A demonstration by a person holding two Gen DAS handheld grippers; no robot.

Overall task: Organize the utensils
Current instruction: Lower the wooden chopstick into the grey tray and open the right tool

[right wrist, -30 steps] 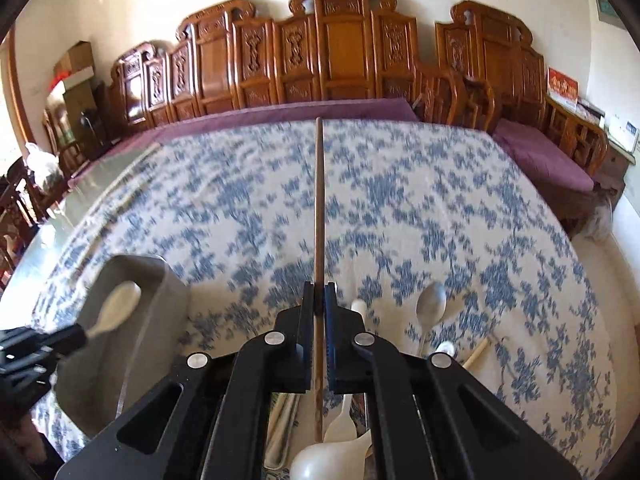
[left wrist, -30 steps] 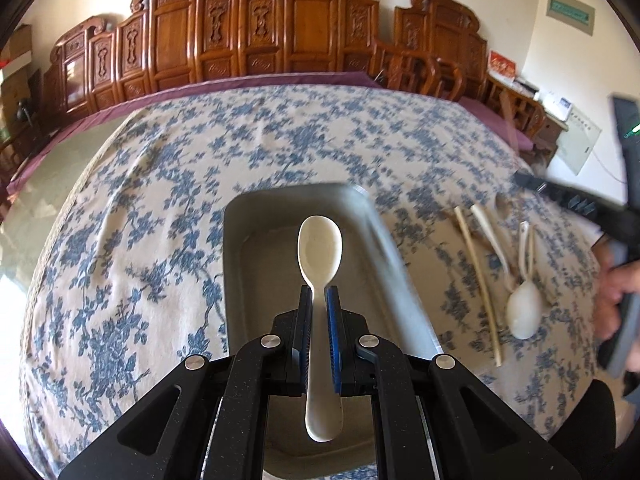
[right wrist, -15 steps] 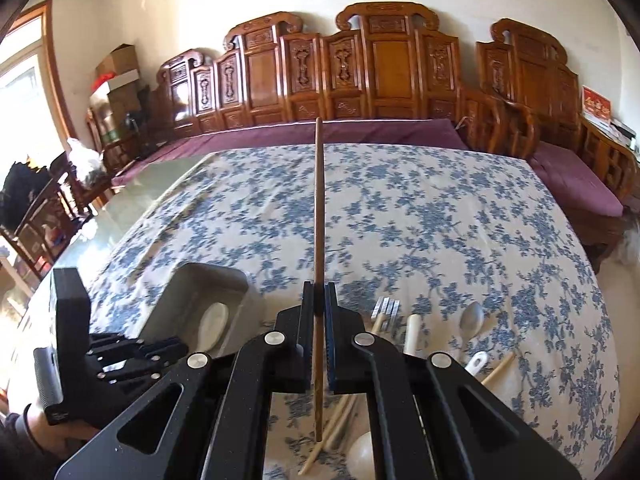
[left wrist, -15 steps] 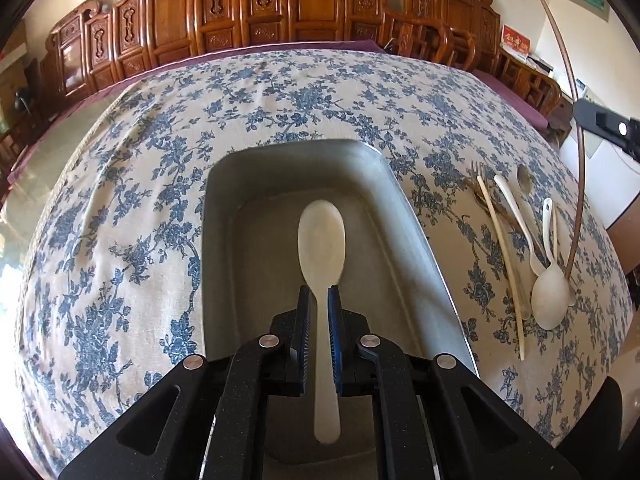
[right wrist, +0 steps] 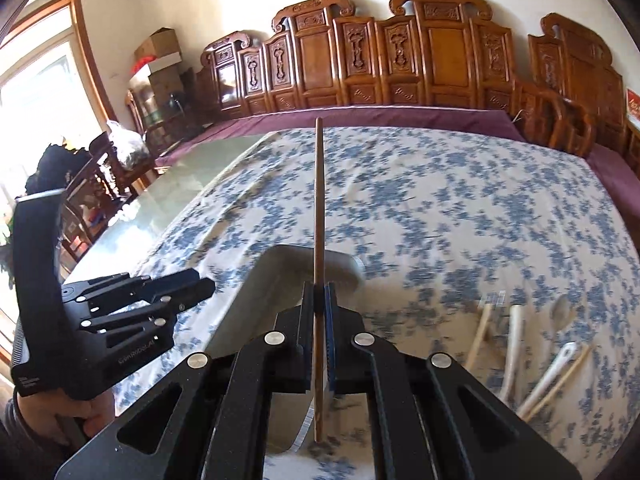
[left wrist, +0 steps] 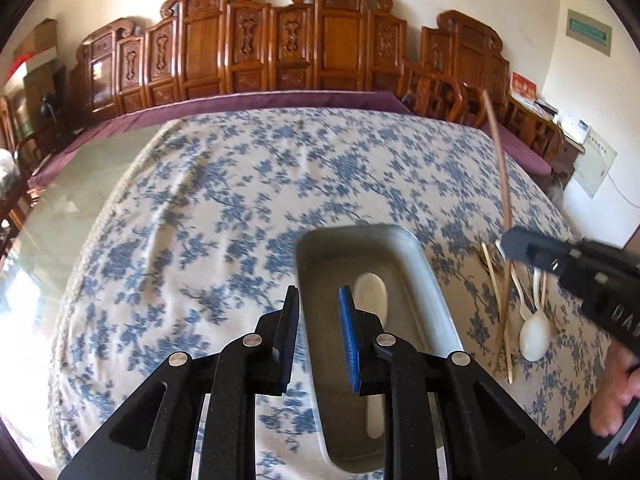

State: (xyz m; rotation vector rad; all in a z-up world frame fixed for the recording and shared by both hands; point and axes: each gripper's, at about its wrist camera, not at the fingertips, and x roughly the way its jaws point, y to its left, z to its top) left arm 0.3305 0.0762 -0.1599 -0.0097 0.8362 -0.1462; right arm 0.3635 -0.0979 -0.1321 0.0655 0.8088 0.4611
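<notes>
Left hand-held gripper (left wrist: 318,336) had just been opening, jaws apart w/ nothing between; spoon (left wrist: 372,300) lay in the tray (left wrist: 360,236). Right hand-held gripper (right wrist: 319,340) was clamped on a chopstick (right wrist: 318,200), over the tray's near end. Step: chopstick delivery. Next: lower it into tray, release. Other utensils (right wrist: 516,344) waited on counter (right wrist: 440,200), right of tray.

1. Metal tray (left wrist: 400,236): 1;
2. White spoons: 3 total; 1 in tray (left wrist: 372,292), 2 on cloth, incl. big one (left wrist: 534,340);
3. Metal spoon (right wrist: 562,308): 1;
4. Fork (right wrist: 482,332): 1, blurred;
5. Chopsticks: 2; 1 dark chopstick (right wrist: 319,200), 1 pale chopstick (right wrist: 582,354);
6. Floral cloth (left wrist: 240,200): 1;
7. Loose utensils on cloth, approx. 5; blur, so exact no. uncertain.
</notes>
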